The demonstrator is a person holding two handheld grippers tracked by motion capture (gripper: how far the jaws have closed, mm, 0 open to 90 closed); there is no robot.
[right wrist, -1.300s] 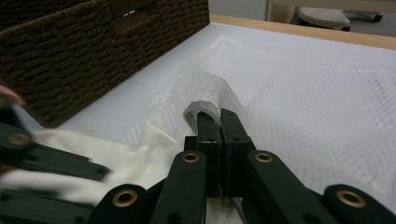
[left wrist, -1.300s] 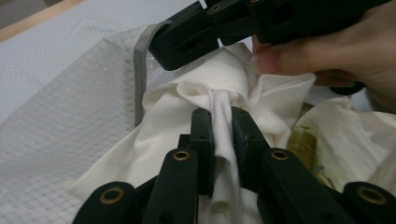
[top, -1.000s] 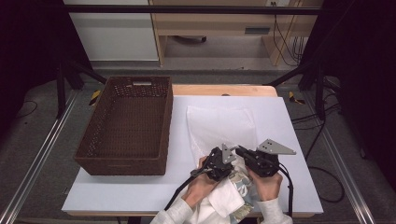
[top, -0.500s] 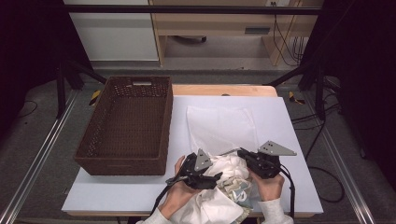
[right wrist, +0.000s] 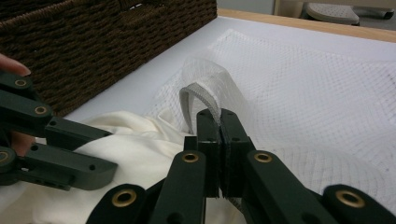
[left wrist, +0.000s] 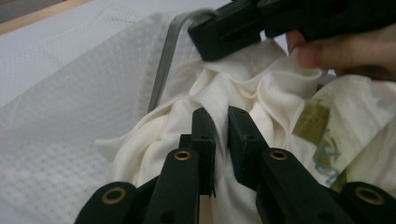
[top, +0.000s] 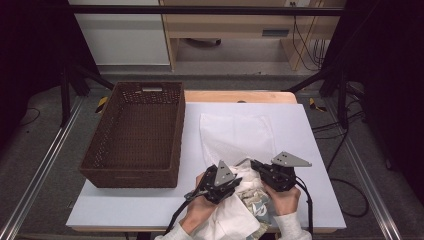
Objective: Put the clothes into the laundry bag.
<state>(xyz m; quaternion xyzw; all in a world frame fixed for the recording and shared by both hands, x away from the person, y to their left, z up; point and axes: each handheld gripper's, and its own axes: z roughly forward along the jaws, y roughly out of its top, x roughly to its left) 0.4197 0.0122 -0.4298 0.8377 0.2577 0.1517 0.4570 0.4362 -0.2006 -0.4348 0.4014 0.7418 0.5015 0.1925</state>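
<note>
Now L gripper (left wrist: pixel 220 119) just closed, pinching cream cloth (left wrist: pixel 243 88); R gripper (right wrist: pixel 218 122) clamps mesh bag's rim (right wrist: pixel 201 95).

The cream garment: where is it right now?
In the high view the cream garment lies bunched at the table's near edge, between the two tongs, at the mouth of the white mesh bag, right of the basket.

Lab-style recording setup: white tabletop (top: pixel 310 150) inside a metal rail frame (top: pixel 35 185), black curtains (top: pixel 30 60) either side, loose cables (top: pixel 305 45) on grey floor (top: pixel 235 80), plain cabinet (top: pixel 120 40) and wooden desk (top: pixel 230 25) behind.
</note>
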